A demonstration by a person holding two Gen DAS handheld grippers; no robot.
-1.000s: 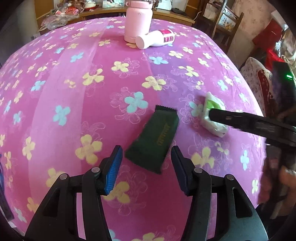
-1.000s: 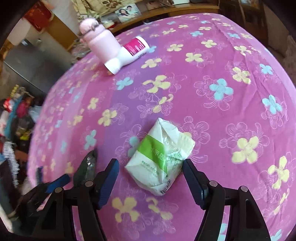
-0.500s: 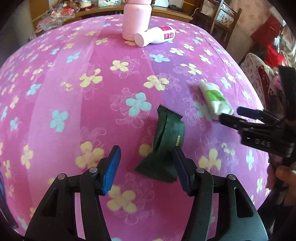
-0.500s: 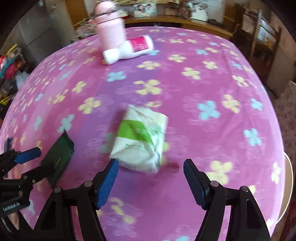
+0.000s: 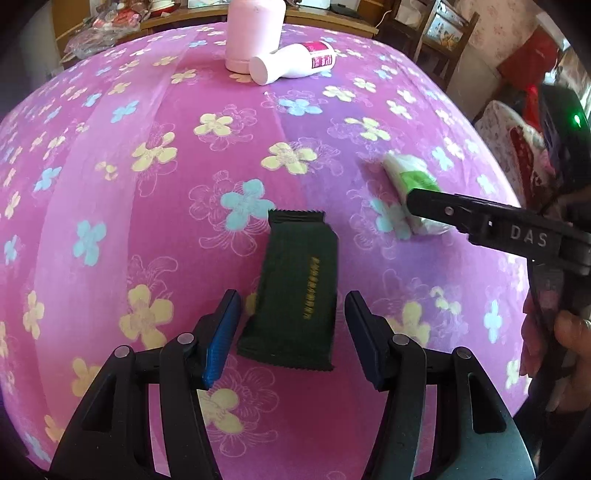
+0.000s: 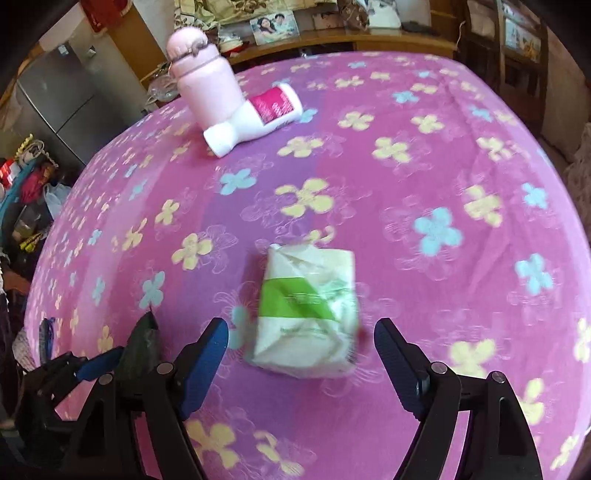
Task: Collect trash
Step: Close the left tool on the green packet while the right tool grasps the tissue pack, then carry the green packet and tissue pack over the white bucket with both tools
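A dark green wrapper point(image 5: 295, 291) lies flat on the pink flowered tablecloth point(image 5: 147, 184). My left gripper point(image 5: 291, 332) is open, its fingers on either side of the wrapper's near end. A crumpled white and green packet point(image 6: 308, 314) lies to the right. My right gripper point(image 6: 301, 354) is open, with the packet's near end between its fingers. In the left wrist view the packet point(image 5: 410, 181) is partly hidden behind the right gripper's finger point(image 5: 461, 218). In the right wrist view the dark wrapper point(image 6: 142, 347) shows at lower left.
A pink bottle point(image 5: 255, 33) stands at the far side of the table, and a white bottle with a pink label point(image 5: 291, 61) lies on its side against it. Wooden furniture and chairs point(image 5: 439, 33) stand behind the table. The table edge drops off at right.
The wrapper was knocked askew and now lies straight between my left fingers. The right gripper swung about and now lines up with the packet, closer to it.
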